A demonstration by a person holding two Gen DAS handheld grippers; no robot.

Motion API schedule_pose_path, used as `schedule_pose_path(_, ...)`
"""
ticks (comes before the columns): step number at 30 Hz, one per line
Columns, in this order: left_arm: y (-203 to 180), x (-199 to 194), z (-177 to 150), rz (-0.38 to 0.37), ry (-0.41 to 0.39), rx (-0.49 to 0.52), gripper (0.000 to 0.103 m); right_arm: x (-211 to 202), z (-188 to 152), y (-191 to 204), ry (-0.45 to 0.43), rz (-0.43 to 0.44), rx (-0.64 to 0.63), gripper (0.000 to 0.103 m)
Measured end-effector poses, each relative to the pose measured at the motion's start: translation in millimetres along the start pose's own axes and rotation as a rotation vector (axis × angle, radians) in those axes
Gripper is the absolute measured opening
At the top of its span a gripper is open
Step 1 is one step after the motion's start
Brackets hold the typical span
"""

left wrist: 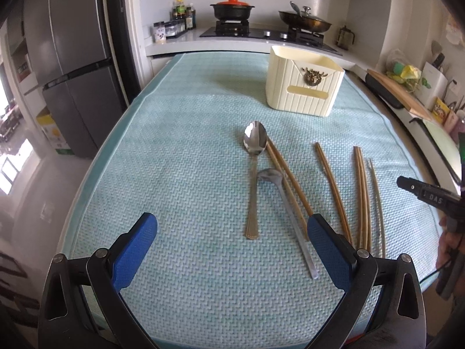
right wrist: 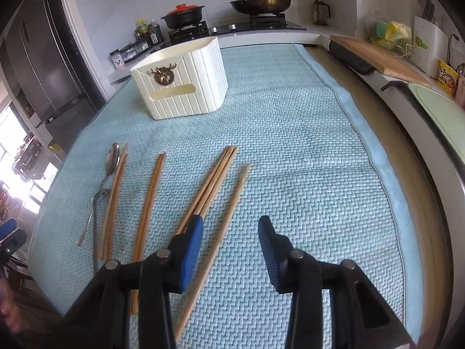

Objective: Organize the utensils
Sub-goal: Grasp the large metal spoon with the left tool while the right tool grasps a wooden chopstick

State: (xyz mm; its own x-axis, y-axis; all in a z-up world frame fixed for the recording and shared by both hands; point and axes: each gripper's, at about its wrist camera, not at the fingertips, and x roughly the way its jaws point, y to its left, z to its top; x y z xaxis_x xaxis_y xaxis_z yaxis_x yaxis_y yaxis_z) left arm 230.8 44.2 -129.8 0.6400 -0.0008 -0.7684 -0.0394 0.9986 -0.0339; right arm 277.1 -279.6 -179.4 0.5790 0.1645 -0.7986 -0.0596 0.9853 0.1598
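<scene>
On the desk's blue woven mat (right wrist: 290, 145), all utensils lay loose — two spoons (left wrist: 255, 139) and several wooden chopsticks (right wrist: 213, 180) — while the cream holder (right wrist: 186, 87) stood well apart at the far end. The right hand-held gripper (right wrist: 229, 229) hovered with jaws partly apart, straddling the outermost chopstick (right wrist: 232, 203), pads not pressing. The left hand-held gripper (left wrist: 232, 232) was wide apart and empty above the spoon handles. Recommended procedure: centre the single stick between the pads, lower to the mat, then clamp — avoid catching the neighbouring bundle.
</scene>
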Motion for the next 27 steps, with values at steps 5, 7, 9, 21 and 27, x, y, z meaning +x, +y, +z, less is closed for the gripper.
schedule_pose_path(5, 7, 20, 7, -0.009, 0.032, -0.025, 0.103, 50, 16, 1, 0.090, -0.034, -0.004, 0.027)
schedule_pose_path(7, 9, 26, 9, -0.007, 0.040, -0.026, 0.103, 62, 19, 3, 0.117, -0.042, -0.010, 0.027)
schedule_pose_path(9, 10, 33, 11, -0.004, 0.048, -0.023, 0.103, 71, 22, 7, 0.125, -0.053, -0.032, 0.027)
schedule_pose_path(21, 18, 89, 55, -0.105, 0.132, 0.024, 0.103, 92, 36, 13, 0.121, -0.155, -0.098, 0.009)
schedule_pose_path(27, 0, 132, 80, -0.152, 0.189, 0.118, 0.103, 84, 29, 1, 0.117, -0.135, -0.074, 0.008)
